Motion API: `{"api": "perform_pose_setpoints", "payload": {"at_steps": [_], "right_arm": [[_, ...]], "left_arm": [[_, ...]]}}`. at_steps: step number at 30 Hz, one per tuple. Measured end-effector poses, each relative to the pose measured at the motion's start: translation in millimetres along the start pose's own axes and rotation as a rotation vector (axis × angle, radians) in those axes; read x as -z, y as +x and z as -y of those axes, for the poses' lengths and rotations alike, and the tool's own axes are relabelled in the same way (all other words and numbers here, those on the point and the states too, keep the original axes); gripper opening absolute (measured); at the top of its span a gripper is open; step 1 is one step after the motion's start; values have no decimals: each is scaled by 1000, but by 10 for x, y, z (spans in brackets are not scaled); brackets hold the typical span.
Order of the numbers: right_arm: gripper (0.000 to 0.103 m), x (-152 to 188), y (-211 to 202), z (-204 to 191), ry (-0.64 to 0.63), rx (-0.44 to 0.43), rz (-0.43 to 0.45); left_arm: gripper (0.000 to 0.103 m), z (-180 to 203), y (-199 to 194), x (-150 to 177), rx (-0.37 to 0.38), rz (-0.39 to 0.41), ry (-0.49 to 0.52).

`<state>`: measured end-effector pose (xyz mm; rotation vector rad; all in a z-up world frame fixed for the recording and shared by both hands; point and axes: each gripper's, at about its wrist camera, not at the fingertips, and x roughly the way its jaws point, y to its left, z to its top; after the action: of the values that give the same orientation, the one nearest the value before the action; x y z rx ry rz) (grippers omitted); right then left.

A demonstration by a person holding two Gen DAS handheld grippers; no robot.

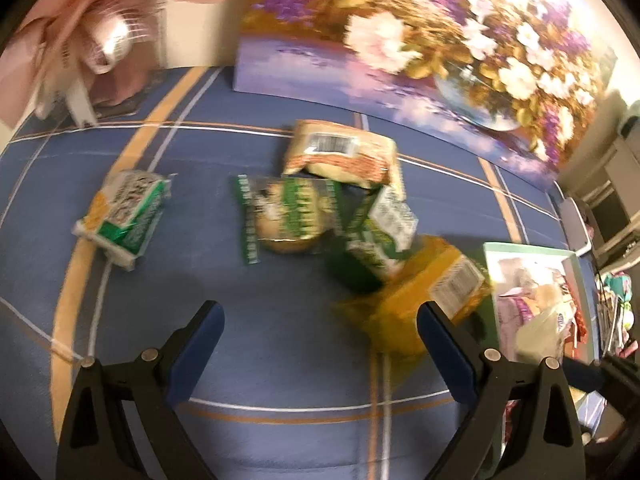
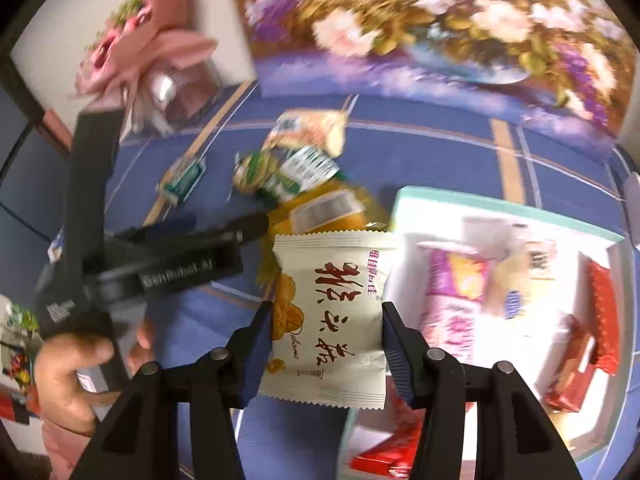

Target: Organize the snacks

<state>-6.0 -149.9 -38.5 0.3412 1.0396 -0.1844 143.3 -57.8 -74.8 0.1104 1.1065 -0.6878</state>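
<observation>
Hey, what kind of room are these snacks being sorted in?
Probably a home room, maybe a dining or living area: a blue checked tablecloth covers the table, a floral painting leans against the wall, and a wrapped pink bouquet stands in the corner.

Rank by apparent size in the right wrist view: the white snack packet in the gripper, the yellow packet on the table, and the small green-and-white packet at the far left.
1. White snack packet, enlarged by nearness.
2. Yellow packet.
3. Small green-and-white packet.

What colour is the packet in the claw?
Cream-white plastic snack packet with dark red characters; right wrist view shows it best.
</observation>
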Motion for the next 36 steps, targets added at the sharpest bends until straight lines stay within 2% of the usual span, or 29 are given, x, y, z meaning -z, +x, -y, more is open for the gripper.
{"api": "perform_pose_setpoints", "payload": {"at_steps": [8, 13, 18, 20, 23, 29, 33, 36], "right_arm": [[55, -10, -64, 259, 66, 3, 9], [55, -11, -103, 372, 95, 14, 11], [55, -72, -206, 498, 136, 19, 11], [55, -116, -281, 556, 164, 18, 12], [55, -197, -435, 617, 202, 11, 27], [55, -353, -763, 785, 318, -2, 60], [55, -360, -949, 937, 413, -12, 68], [55, -261, -1050, 1064, 496, 16, 66]], "left_arm": [[96, 376, 221, 4, 58, -14, 93], [90, 585, 378, 52, 46, -54, 145], [74, 675, 475, 18, 32, -116, 141], [63, 716, 479, 27, 16, -132, 140], [53, 701, 470, 29, 39, -175, 66], [47, 623, 317, 129, 9, -221, -97], [46, 654, 4, 215, -8, -191, -171], [46, 730, -274, 269, 22, -155, -216]]}}
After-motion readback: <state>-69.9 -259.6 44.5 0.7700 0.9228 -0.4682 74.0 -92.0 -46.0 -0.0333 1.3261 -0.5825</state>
